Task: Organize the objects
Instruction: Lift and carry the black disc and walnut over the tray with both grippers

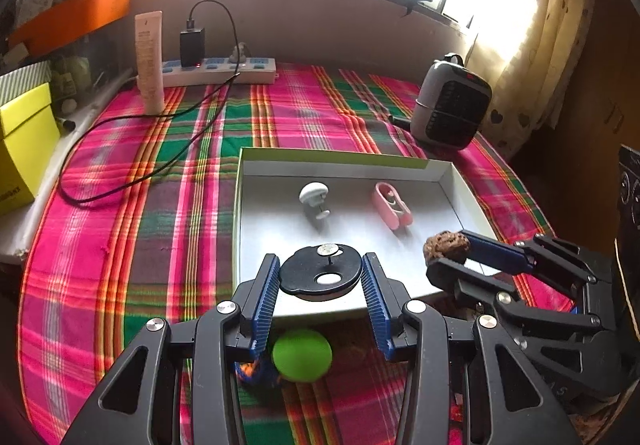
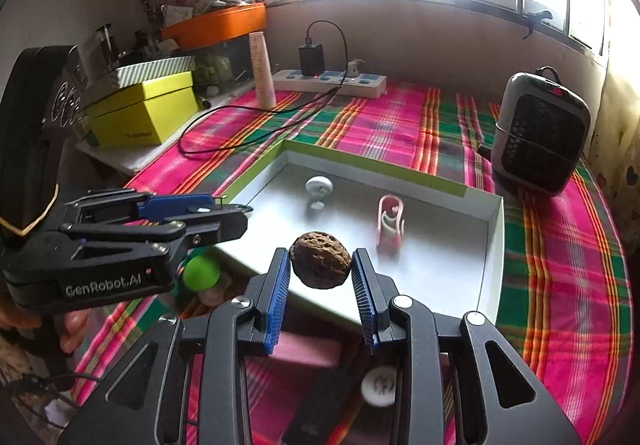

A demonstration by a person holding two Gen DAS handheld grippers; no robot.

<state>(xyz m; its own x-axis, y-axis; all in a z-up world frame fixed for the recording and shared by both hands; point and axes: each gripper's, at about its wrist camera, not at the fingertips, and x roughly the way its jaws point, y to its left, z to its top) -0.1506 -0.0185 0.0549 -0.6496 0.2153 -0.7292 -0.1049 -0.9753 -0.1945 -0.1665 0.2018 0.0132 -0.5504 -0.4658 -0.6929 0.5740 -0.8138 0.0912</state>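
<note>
**Two small things carried over the white tray**

While both grippers hang over the near edge of the white tray (image 1: 460, 181), each one is clamped on its own load. Among the task's things the tray is the largest: a shallow cardboard lid, light and stiff, lying on the plaid cloth (image 1: 160, 165).

Next in size, the black disc (image 1: 322, 272) sits between the pads of the left gripper (image 1: 320, 277), taken across its width at the rim. It looks flat, hard and smooth, so I judge it could slip or tip if the grip loosens.

Smaller, the walnut (image 2: 321, 260) is pinched at its two sides by the right gripper (image 2: 320, 265). Its shell is rough and rigid, light, and should hold well.

Both grippers point downward toward the tray, side by side, the left one a little behind.
</note>
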